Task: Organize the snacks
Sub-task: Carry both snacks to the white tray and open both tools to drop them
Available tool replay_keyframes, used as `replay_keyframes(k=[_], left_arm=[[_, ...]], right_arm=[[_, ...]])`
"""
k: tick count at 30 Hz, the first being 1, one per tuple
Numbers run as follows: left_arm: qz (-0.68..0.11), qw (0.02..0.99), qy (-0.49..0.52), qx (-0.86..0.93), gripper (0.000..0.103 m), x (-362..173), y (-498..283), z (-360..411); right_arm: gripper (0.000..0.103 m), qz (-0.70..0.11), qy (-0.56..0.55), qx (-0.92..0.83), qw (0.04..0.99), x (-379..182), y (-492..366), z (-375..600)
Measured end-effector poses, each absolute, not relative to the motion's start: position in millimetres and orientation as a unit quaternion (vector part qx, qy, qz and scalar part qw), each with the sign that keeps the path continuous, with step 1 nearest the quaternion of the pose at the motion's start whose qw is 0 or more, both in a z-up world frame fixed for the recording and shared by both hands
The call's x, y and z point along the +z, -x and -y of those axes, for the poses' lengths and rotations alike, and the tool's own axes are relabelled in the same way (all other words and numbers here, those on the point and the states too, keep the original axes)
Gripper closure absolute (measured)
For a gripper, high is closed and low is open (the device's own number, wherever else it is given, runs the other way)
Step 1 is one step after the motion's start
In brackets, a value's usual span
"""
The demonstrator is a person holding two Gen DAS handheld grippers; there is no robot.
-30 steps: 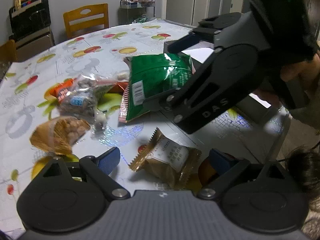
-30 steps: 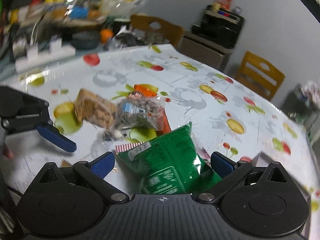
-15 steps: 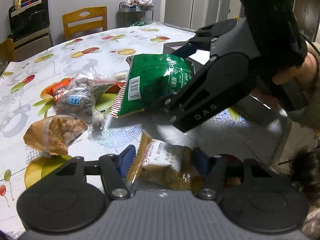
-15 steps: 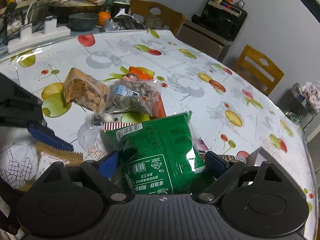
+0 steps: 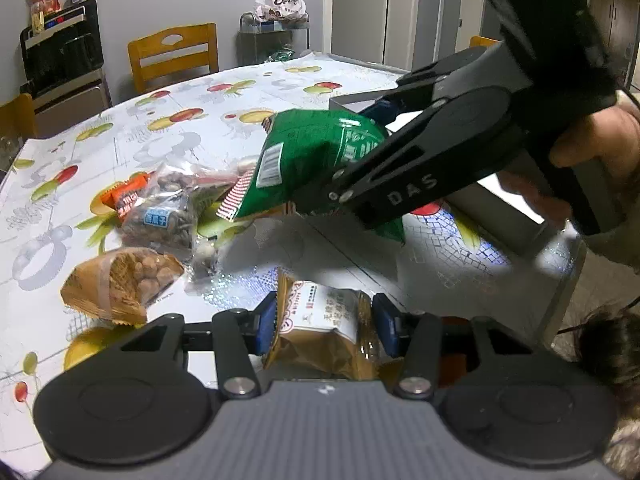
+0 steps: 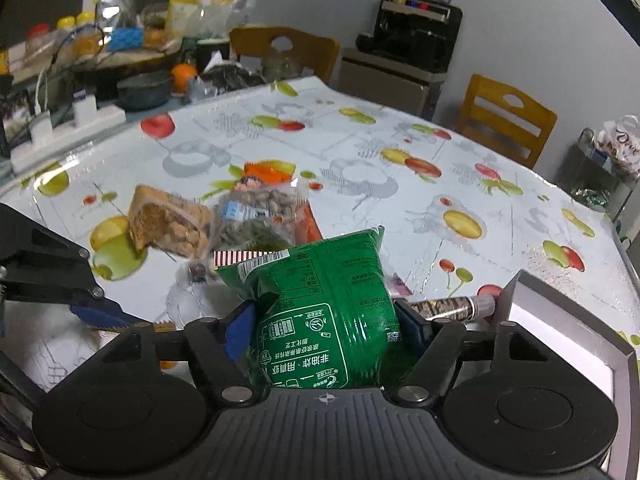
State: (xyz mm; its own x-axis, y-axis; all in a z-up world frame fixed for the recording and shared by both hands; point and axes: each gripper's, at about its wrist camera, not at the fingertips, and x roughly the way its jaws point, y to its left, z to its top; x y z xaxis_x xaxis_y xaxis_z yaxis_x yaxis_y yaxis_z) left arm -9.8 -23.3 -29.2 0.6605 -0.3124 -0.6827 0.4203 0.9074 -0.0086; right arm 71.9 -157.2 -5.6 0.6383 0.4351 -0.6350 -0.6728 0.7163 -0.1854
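Both tongs closed: crinkly pkts [image 5: 324, 328].

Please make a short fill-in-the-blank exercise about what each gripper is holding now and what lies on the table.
1. The right gripper is shut on a ____ snack bag.
2. The left gripper is shut on a ____ snack packet with a white label.
3. The grey box stands to the ____ of the right gripper in its own view.
4. The tablecloth is printed with ____.

Missing words: green; brown; right; fruit
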Motion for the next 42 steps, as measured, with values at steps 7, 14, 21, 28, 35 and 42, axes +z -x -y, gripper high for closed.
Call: replay_keyframes(k=[7, 14, 21, 28, 35, 42], left_arm=[[-0.348, 0.913, -0.092, -0.194, 0.055, -16.3, 8.4, 29.2], [-0.329, 0.918, -0.112, -0.190, 0.055, 3.5, -0.6, 43.4], [-0.306, 0.921, -0.128, -0.206, 0.055, 27.2, -22.6, 71.2], [-0.283, 0.926, -0.124, -0.216, 0.055, 46.9, -61.7, 106.2], [-0.289, 0.926, -0.089, -0.226, 0.057, 44.2, -120.4, 149.3], [-0.300, 0.923, -0.074, -0.228, 0.067, 31.2, -178.7, 180.0]], right_arm=[[0.034, -0.260, 0.183, 0.317, 0.894, 16.0, -61.9, 170.1], [0.034, -0.243, 0.141, 0.305, 0.910, 35.7, -60.1, 202.9], [0.035, -0.228, 0.107, 0.266, 0.930, 50.2, -67.4, 248.6], [0.035, -0.244, 0.075, 0.199, 0.946, 46.4, -87.7, 298.2], [0.035, -0.270, 0.054, 0.121, 0.954, 29.0, -113.8, 337.8], [0.035, -0.299, 0.042, 0.081, 0.950, 11.5, -136.4, 354.4]])
